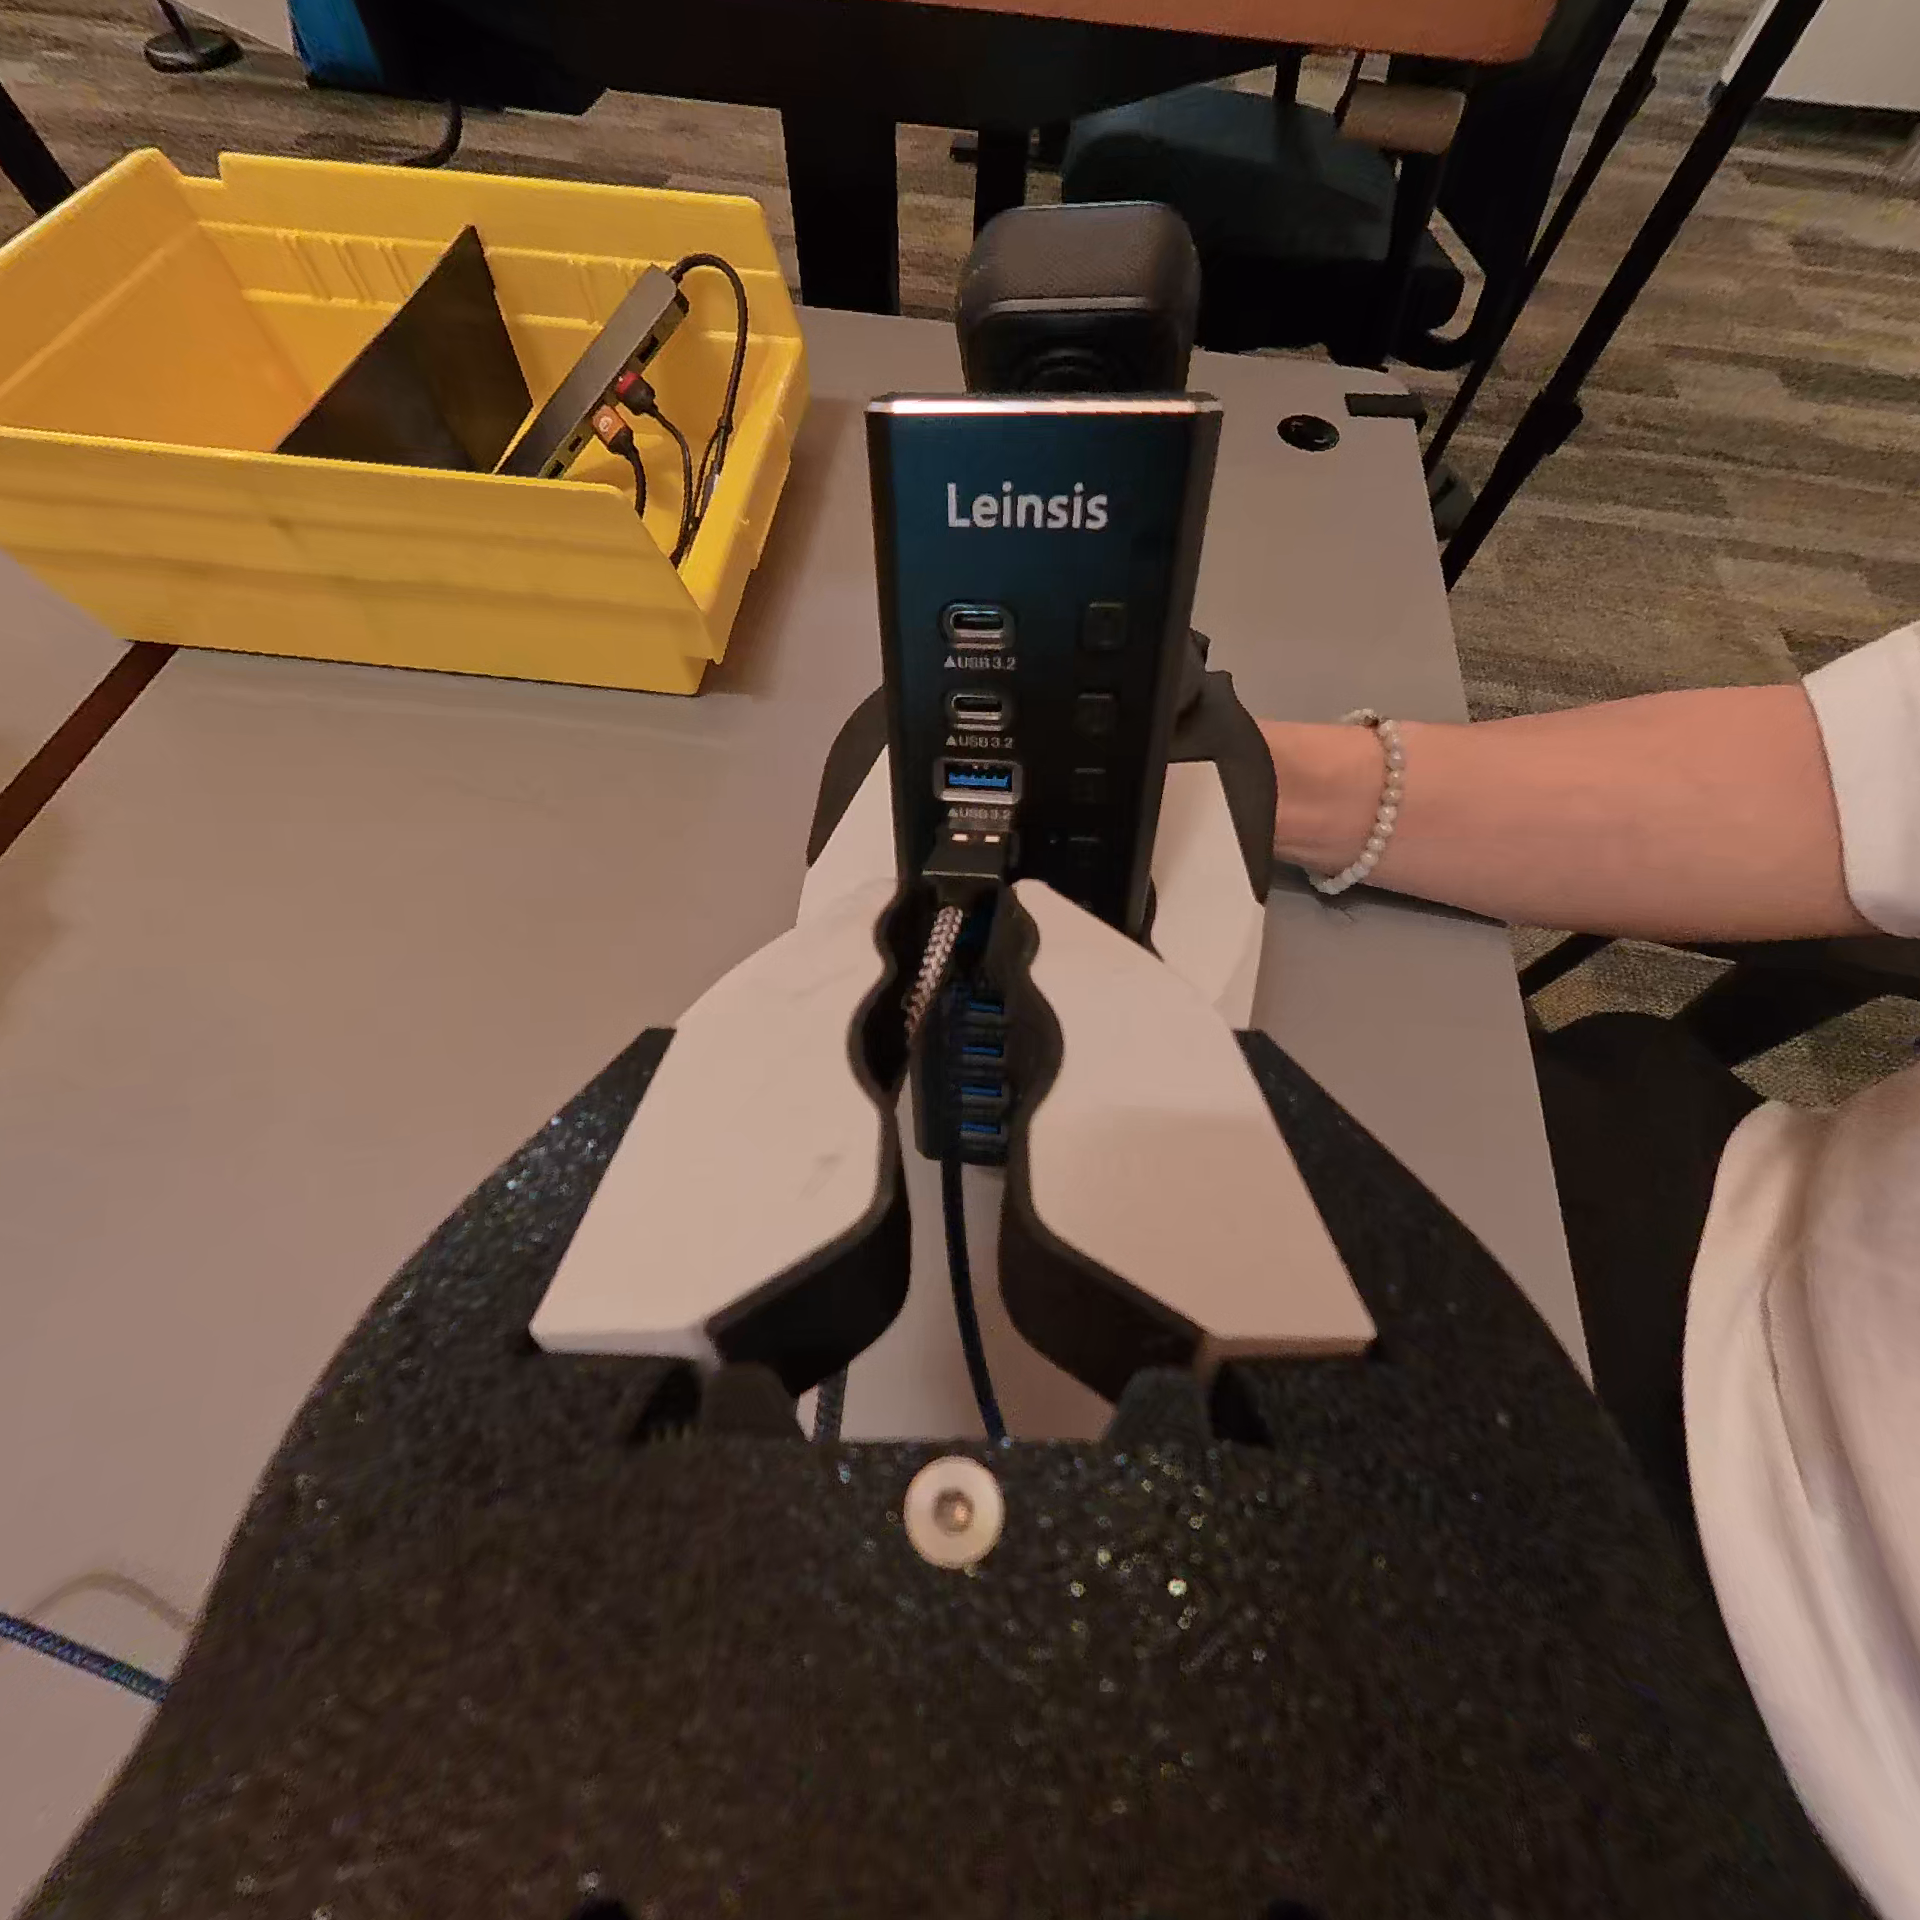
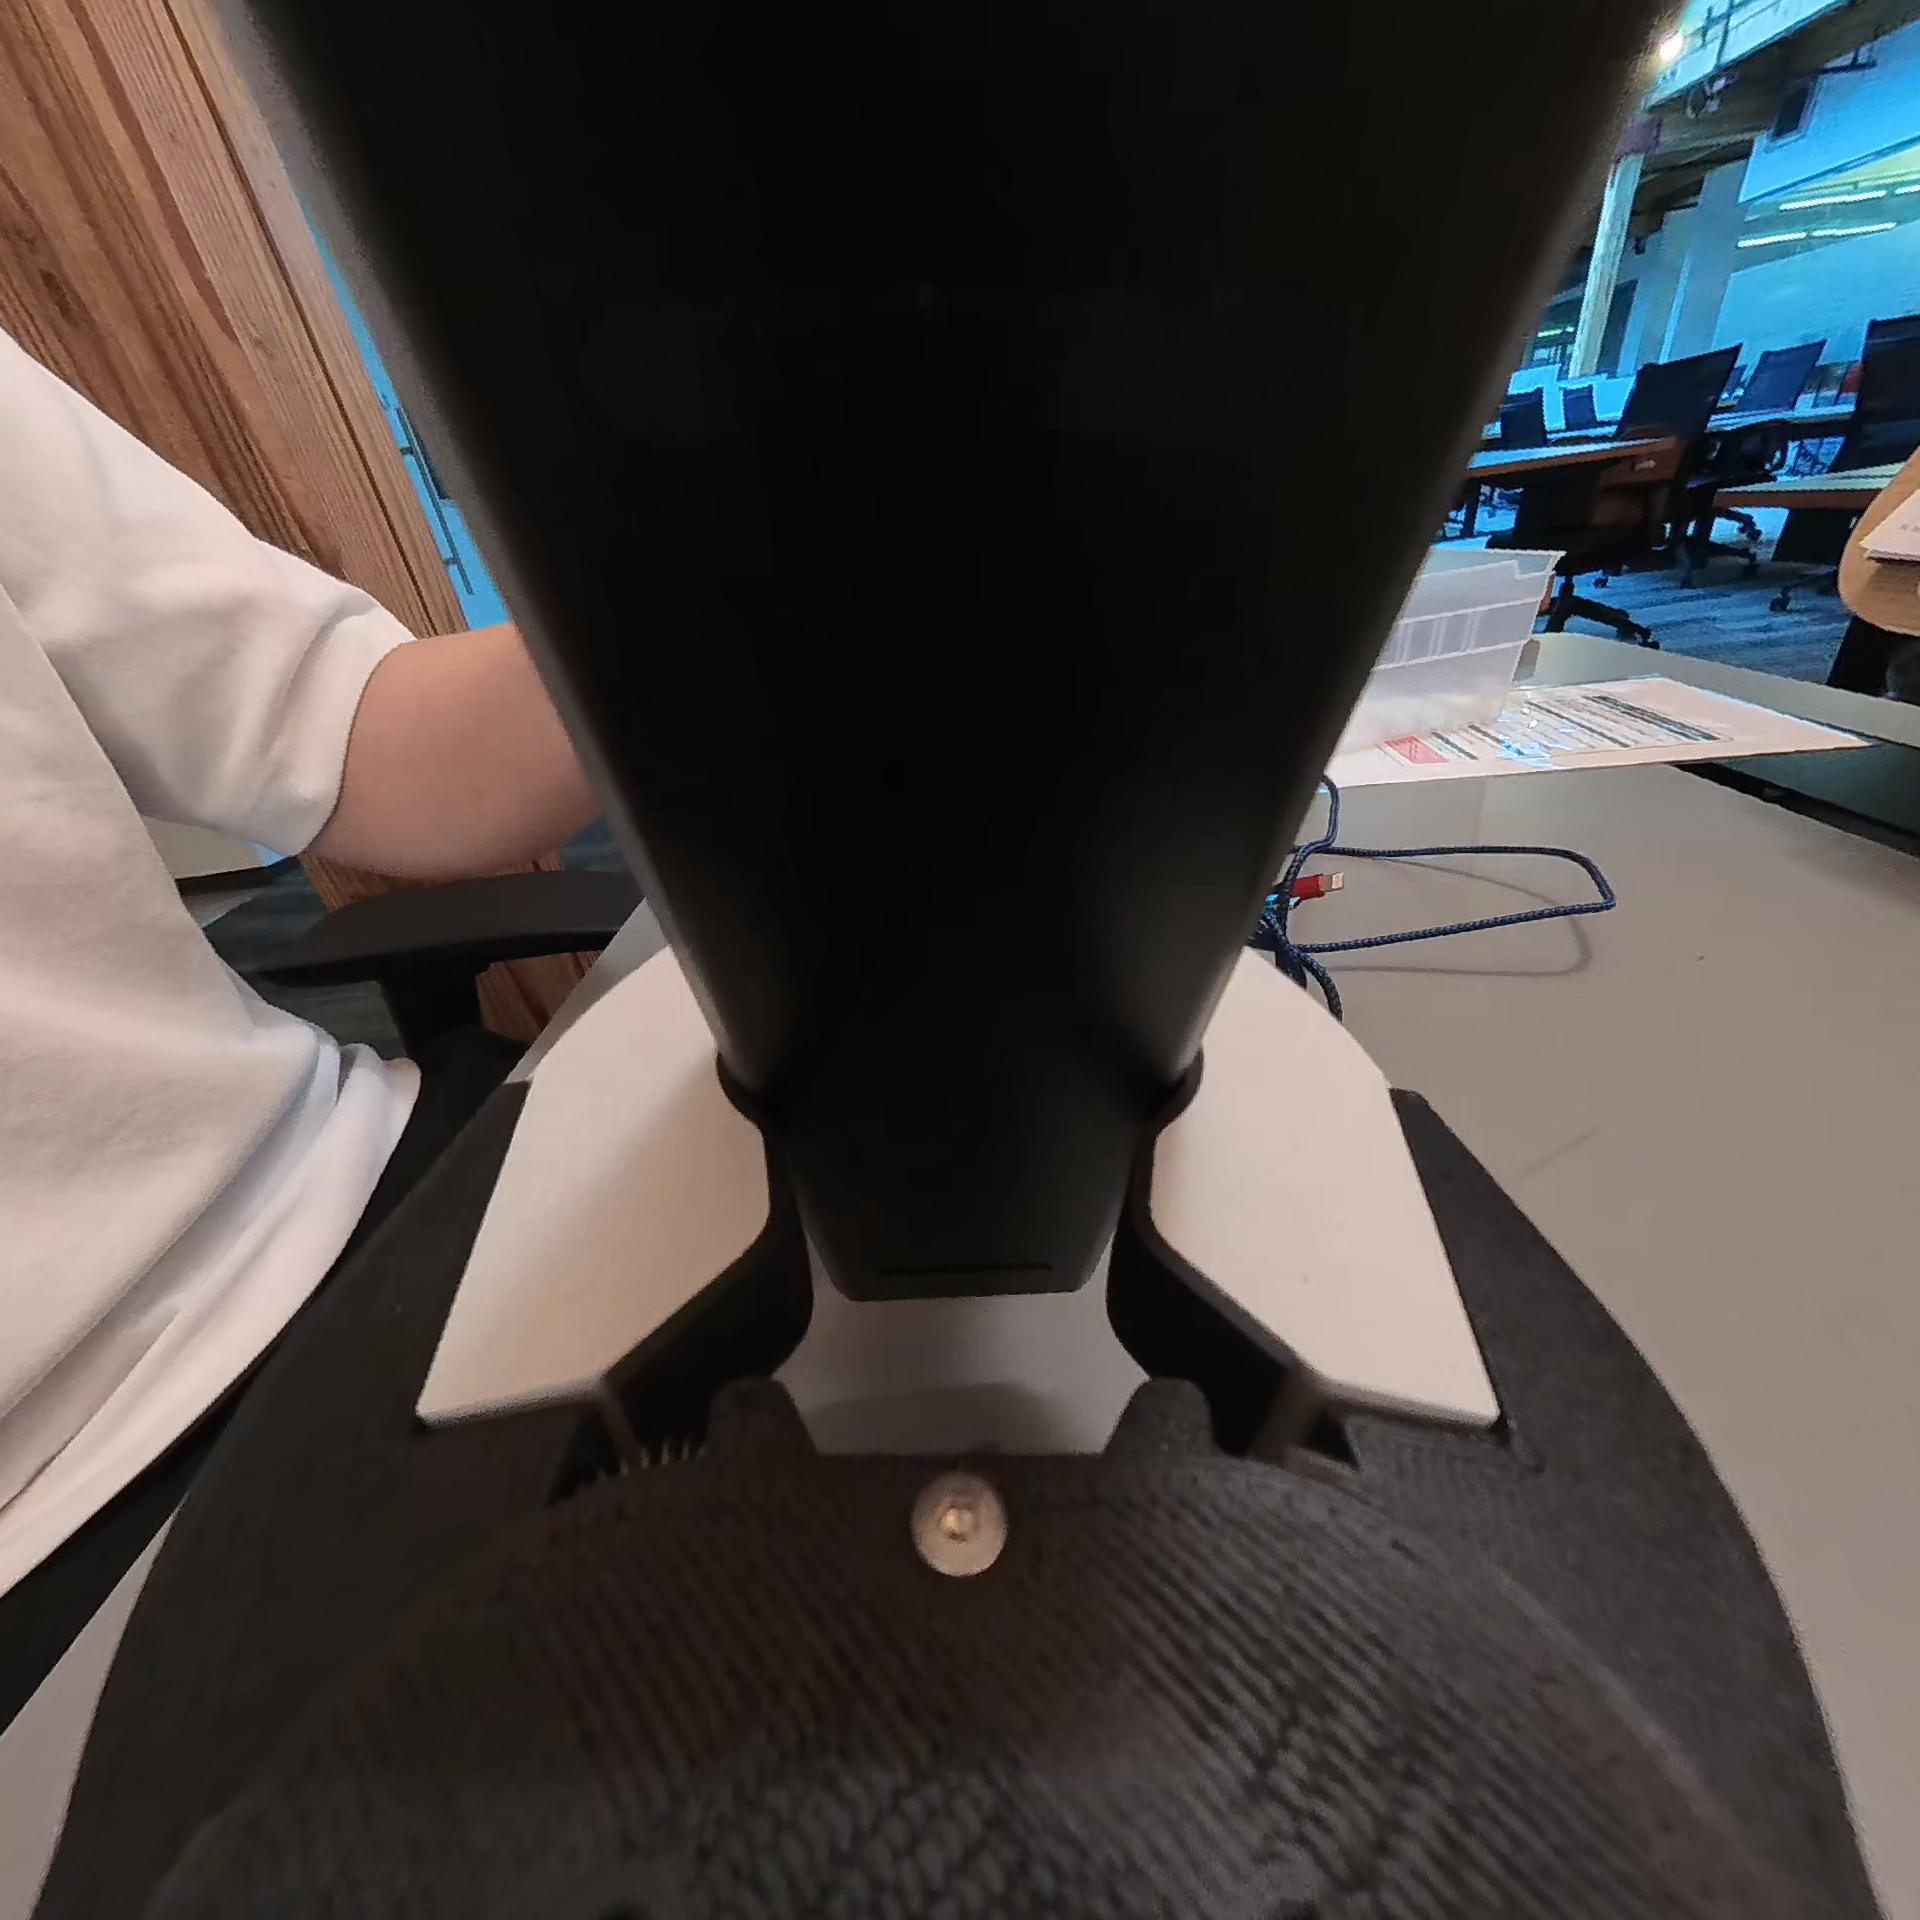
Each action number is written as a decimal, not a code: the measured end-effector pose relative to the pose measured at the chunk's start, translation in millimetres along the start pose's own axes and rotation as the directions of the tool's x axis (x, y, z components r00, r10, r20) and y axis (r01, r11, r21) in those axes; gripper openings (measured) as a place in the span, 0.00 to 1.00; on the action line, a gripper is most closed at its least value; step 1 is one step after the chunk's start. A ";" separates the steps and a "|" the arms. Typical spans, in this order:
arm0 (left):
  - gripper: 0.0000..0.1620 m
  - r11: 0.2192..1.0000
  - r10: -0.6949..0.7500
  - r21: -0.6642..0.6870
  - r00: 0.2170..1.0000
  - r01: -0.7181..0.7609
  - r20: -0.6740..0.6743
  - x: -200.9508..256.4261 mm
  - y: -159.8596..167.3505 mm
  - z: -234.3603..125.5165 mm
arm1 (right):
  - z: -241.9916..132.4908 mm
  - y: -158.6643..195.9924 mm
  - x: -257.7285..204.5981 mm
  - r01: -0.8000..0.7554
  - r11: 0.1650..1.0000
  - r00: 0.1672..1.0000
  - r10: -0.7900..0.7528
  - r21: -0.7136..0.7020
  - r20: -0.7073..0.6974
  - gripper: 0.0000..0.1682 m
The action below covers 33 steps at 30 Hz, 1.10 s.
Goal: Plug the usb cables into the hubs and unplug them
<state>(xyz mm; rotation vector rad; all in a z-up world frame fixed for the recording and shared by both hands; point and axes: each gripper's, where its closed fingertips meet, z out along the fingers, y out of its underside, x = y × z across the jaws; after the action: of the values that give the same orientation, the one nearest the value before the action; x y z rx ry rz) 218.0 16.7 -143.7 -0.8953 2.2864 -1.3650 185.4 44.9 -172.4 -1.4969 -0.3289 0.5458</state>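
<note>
A black upright USB hub stands in the middle of the left wrist view, with two small oval ports and several blue USB-A ports down its face. My right gripper is shut on the hub, whose dark back fills the right wrist view. It also shows behind the hub in the left wrist view. My left gripper is shut on a black USB-A plug with a braided cable. The plug's metal tip is at the hub's face just below the top blue port. I cannot tell how deep it sits.
A yellow bin at the back left of the grey table holds a slim grey hub with cables in it. A loose blue cable with a red plug, a clear box and a paper sheet lie on the table. A person's arm is at the right. The tips of one gripper are about 5 cm away from the tips of the other.
</note>
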 end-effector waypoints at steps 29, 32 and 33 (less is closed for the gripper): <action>0.07 0.960 0.119 -0.259 0.992 -0.103 0.046 -3.3 13.4 0.9 | 8.9 11.3 0.6 0.027 0.996 0.999 -0.030 -0.087 -0.029 0.43; 0.07 0.950 0.130 -0.291 0.990 -0.110 0.051 -4.3 13.6 1.2 | 9.4 12.2 2.1 0.025 0.995 0.999 -0.028 -0.094 -0.039 0.43; 0.07 0.950 0.127 -0.293 0.991 -0.107 0.049 -5.3 12.7 2.2 | 8.9 11.5 2.9 0.014 0.996 0.999 -0.018 -0.088 -0.037 0.43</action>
<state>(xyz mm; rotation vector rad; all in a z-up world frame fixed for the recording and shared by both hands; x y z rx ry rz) 218.8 23.1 -156.1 -0.8598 2.4835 -0.9502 181.6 53.9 -183.6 -1.5866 -0.3385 0.4948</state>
